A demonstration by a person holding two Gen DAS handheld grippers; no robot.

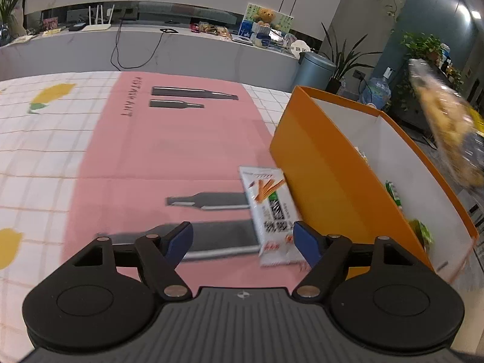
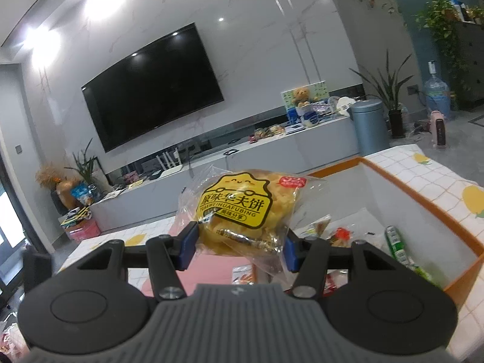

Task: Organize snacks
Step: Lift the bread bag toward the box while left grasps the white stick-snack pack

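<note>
- The left gripper (image 1: 243,243) stands wide, its blue pads (image 1: 181,243) apart with nothing pressed between them.
- A white snack packet (image 1: 269,214) printed with orange sticks lies flat on the pink mat (image 1: 169,151), ahead of this gripper and toward its right finger; that finger's pad overlaps the packet's near end in the left wrist view, and whether it touches I cannot tell.
- Just right of the packet stands the orange box (image 1: 320,166), white inside, its near wall touching or almost touching the packet's long edge.
- Inside the box, green wrappers (image 1: 393,193) show against the far wall.
- The mat lies on a white checked tablecloth (image 1: 39,151) with yellow lemon prints, left of the gripper.
- The right gripper (image 2: 240,246) is clamped on a clear waffle bag (image 2: 239,208) with a yellow label; both blue pads press the bag's lower sides and the bag stands up above the fingers, clear of the table.
- In the left wrist view the same bag appears blurred, high at the far right above the box.
- Beyond and right of the right gripper the box lies open, with a green wrapper (image 2: 396,243) and red-and-white packets (image 2: 340,236) on its floor.
- Far ahead of both grippers, a dark television (image 2: 151,87) hangs on the wall over a long grey counter (image 2: 272,154).
</note>
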